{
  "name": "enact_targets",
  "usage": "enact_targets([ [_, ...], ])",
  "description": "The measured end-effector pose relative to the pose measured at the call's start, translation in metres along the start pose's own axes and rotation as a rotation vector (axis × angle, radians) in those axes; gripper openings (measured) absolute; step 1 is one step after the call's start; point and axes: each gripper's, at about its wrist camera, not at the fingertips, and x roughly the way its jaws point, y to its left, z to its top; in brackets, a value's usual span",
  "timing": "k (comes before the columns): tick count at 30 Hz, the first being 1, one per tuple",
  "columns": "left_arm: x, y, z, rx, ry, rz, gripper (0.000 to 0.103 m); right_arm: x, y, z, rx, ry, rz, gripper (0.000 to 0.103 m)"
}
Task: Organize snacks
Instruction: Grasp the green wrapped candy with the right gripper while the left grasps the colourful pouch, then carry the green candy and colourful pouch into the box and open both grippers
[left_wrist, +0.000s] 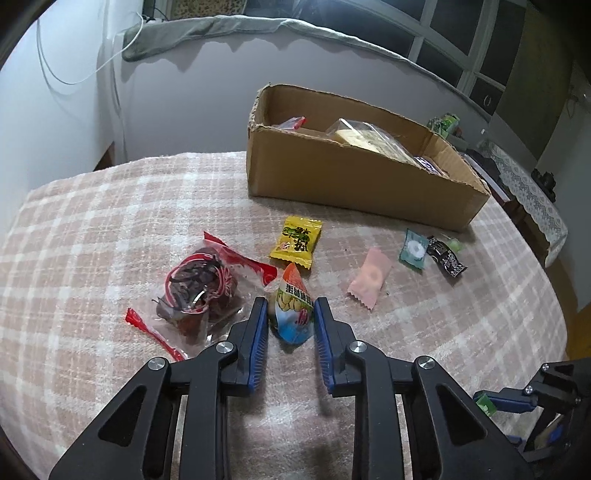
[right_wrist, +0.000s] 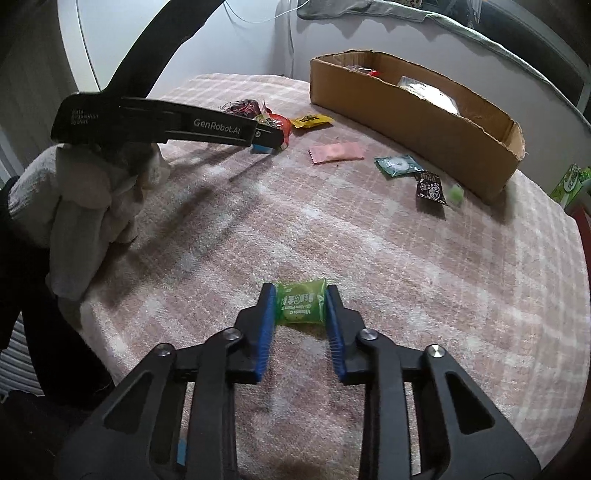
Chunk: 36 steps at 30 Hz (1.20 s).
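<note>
Left hand-held gripper (left_wrist: 290, 309) pinches a cone-shaped snack (left_wrist: 291, 306); right hand-held gripper (right_wrist: 300, 303) apparently clamps a green candy (right_wrist: 301, 306).

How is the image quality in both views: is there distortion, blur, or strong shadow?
Left wrist view: fisheye bends the window frame and table edge; cardboard box sharp. Right wrist view: dark vignette corners, gloved hand slightly blurred, streaky shadows across the checked cloth; green candy clear.

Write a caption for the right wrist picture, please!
Right gripper fingers squeeze a green candy on the plaid cloth.
</note>
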Motion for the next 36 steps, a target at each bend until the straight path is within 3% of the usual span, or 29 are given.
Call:
enact_targets([
  [2,-0.003,0.0,-0.001,-0.001,-0.005,-0.005,0.023,-0.001,-0.003,0.0,0.021,-0.001,0.023,0.017],
  [3,-0.005,-0.001,-0.001,-0.003,-0.007,-0.007,0.023,-0.003,-0.003,-0.002,0.034,0.008,0.032,0.005],
  [23,-0.049,-0.009,-0.005,-0.006,-0.078,-0.058,0.023,-0.027,-0.019,0.001,0.087,-0.043,0.038,0.005],
  [36,-0.068,-0.02,0.021,0.021,-0.131,-0.078,0.023,-0.059,-0.07,0.049,0.115,-0.147,-0.036,0.005],
])
